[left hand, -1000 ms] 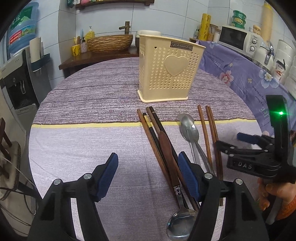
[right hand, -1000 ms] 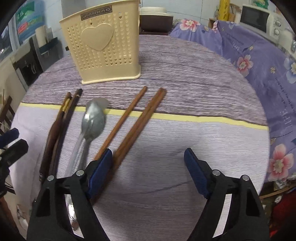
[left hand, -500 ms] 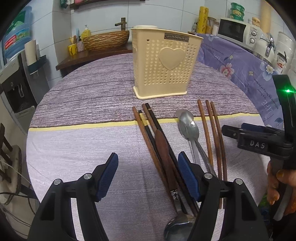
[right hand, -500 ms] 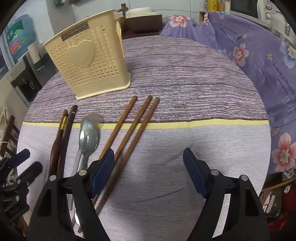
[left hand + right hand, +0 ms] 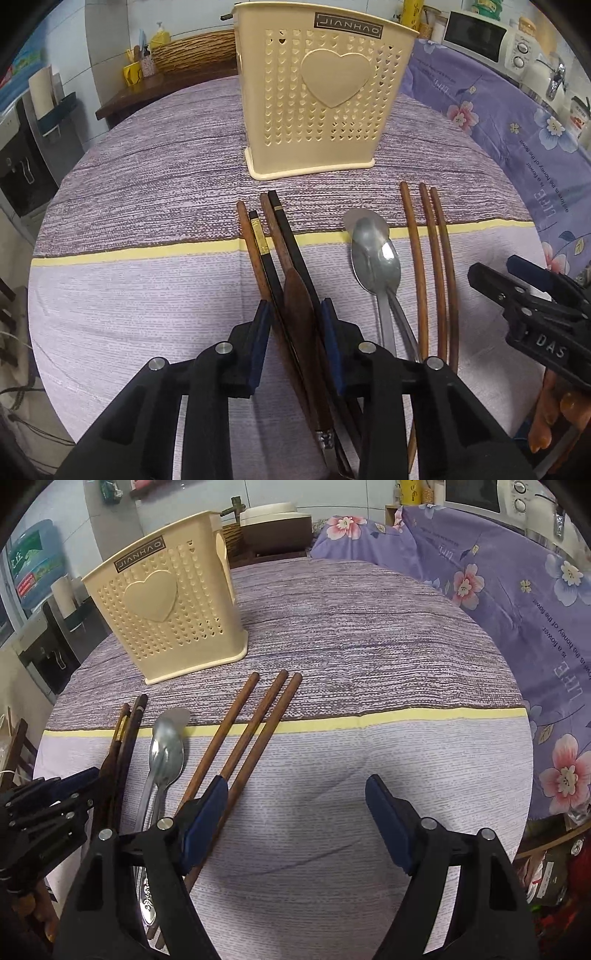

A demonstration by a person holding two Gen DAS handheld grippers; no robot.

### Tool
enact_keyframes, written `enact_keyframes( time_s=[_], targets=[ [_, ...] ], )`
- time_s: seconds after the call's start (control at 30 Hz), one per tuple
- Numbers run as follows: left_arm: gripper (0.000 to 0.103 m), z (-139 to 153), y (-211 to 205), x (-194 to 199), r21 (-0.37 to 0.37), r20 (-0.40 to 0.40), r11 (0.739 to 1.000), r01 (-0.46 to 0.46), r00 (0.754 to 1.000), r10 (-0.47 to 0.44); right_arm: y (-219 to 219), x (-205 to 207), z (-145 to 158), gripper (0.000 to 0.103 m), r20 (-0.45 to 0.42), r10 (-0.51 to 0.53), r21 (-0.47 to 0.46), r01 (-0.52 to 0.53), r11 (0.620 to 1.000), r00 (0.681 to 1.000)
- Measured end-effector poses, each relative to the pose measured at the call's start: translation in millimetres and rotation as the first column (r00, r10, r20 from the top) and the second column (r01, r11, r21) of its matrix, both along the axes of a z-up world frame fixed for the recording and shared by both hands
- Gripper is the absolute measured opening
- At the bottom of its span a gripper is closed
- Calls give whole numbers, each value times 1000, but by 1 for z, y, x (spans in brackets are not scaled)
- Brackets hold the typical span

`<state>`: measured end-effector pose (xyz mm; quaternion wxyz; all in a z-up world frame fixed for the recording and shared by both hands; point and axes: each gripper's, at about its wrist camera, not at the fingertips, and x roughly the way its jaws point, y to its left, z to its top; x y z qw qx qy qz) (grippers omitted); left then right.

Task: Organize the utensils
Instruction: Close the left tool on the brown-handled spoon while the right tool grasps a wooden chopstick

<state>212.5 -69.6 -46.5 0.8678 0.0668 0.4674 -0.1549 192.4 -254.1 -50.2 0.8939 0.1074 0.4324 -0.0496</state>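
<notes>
- The left gripper [image 5: 295,321] had its blue pads narrowed around a bundle of dark utensils [image 5: 291,280] (a wooden-handled piece among dark chopsticks), pads touching or nearly touching the bundle's outer sticks; whether it truly gripped them could not be told.
- The right gripper [image 5: 295,819] stood wide, its left pad over the three brown chopsticks [image 5: 251,734], holding nothing.
- Two metal spoons [image 5: 376,258] lay stacked between the dark bundle and the brown chopsticks.
- The cream utensil holder [image 5: 317,92], perforated with a heart on its face, stood upright on the desk [image 5: 147,184] beyond all the utensils' tips.
- A striped purple cloth covered the desk.
</notes>
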Motion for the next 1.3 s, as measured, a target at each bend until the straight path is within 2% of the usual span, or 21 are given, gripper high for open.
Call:
enact_keyframes(
  time_s=[0.07, 0.1, 0.17, 0.27, 0.37, 0.47, 0.6, 0.7, 0.73, 0.77, 0.8, 0.87, 0.97, 1.07, 1.13, 1.17, 1.3],
  targets=[
    [25, 0, 0, 1, 1, 0, 1000, 0, 1000, 0, 0, 0, -1, 77, 0, 1, 1, -1, 1000, 1000],
    [20, 1, 0, 2, 6, 1, 1000, 0, 1000, 0, 0, 1, -1, 77, -2, 3, 2, -3, 1000, 1000],
    [19, 0, 1, 4, 3, -2, 1000, -2, 1000, 2, 1, 3, -1, 77, -5, 3, 3, -3, 1000, 1000],
    [19, 1, 9, 5, -44, -15, 999, -15, 1000, 14, 0, 9, 0, 77, -6, -3, 0, 3, 1000, 1000],
    [18, 8, 18, 3, -73, 6, 997, -28, 1000, 28, -2, 20, 1, 76, -15, -18, -10, 18, 1000, 1000],
    [18, 19, 29, 3, -96, 28, 995, -38, 999, 40, -3, 34, -5, 62, -61, -32, -29, 31, 999, 998],
    [18, 25, 46, 11, -106, 45, 992, -70, 996, 75, -2, 47, -7, 60, -78, -46, 0, 46, 999, 996],
    [18, 24, 56, 17, -107, 47, 991, -85, 995, 91, 2, 56, -6, 57, -82, -58, -35, 56, 998, 995],
    [18, 24, 58, 18, -107, 48, 990, -87, 995, 93, 2, 60, -5, 53, -87, -63, -35, 60, 998, 994],
    [18, 25, 59, 19, -107, 50, 990, -87, 994, 93, 1, 63, -5, 41, -95, -70, -40, 67, 997, 993],
    [18, 25, 60, 20, -108, 53, 990, -87, 994, 93, 0, 67, -6, 37, -104, -78, -48, 73, 996, 991],
    [18, 27, 61, 22, -112, 59, 990, -87, 994, 94, -1, 76, -6, 36, -112, -90, -67, 83, 994, 990],
    [17, 31, 61, 24, -125, 67, 988, -86, 993, 94, -2, 87, -5, 36, -132, -96, -44, 91, 995, 987],
    [16, 37, 60, 25, -124, 83, 989, -80, 992, 91, 4, 96, -5, 36, -138, -101, -88, 90, 992, 985],
    [16, 39, 58, 25, -118, 94, 990, -76, 992, 87, 6, 97, -5, 25, -131, -97, -87, 86, 992, 987],
    [16, 39, 57, 26, -113, 96, 991, -75, 992, 85, 6, 97, -5, 15, -128, -99, -86, 88, 992, 987],
    [16, 36, 59, 32, -116, 76, 990, -78, 993, 87, -2, 94, -5, 12, -115, -103, -22, 101, 995, 988]
  ],
)
